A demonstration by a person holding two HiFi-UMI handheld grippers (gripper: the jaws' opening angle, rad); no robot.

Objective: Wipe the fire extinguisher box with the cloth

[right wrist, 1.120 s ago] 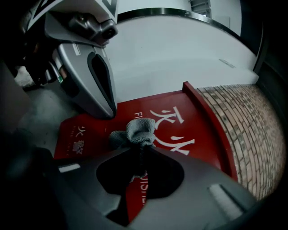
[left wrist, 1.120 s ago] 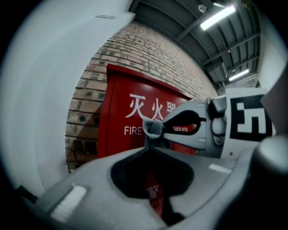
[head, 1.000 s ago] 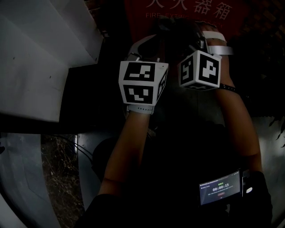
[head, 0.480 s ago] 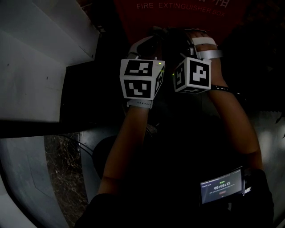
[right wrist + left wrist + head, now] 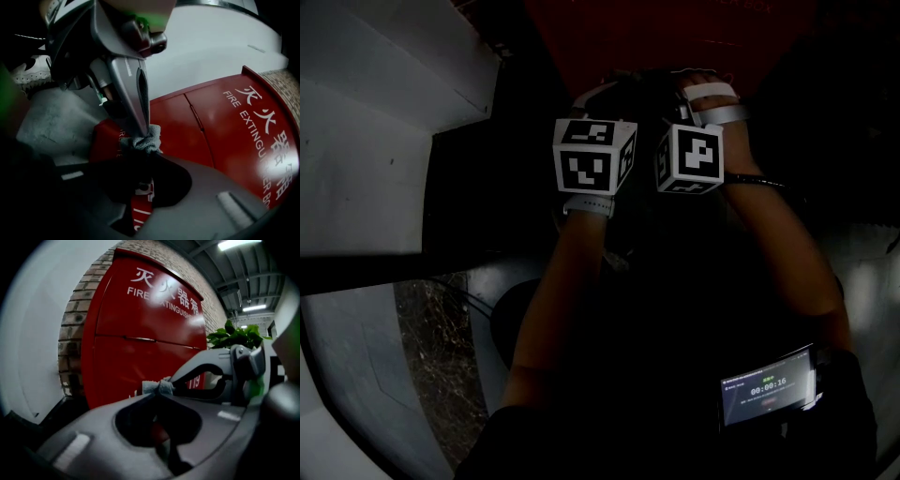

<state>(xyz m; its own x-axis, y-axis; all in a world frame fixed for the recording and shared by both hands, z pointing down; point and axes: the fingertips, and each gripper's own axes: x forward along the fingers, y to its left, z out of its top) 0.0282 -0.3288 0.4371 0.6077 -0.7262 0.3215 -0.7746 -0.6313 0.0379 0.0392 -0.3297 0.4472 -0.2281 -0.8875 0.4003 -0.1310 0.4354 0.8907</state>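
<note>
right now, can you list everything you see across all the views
fire extinguisher box: one, red, against the brick wall
cloth: one, grey-blue, bunched between the two gripper tips
brick wall: one, brown, behind the box
white wall: one, left of the bricks
plant: one, green, right of the box
ceiling lights: two, white, overhead
shoe: one, white, on grey floor
timer screen: one, lit, on right forearm
left gripper: grey, shut on the cloth
right gripper: grey, shut on the cloth
</note>
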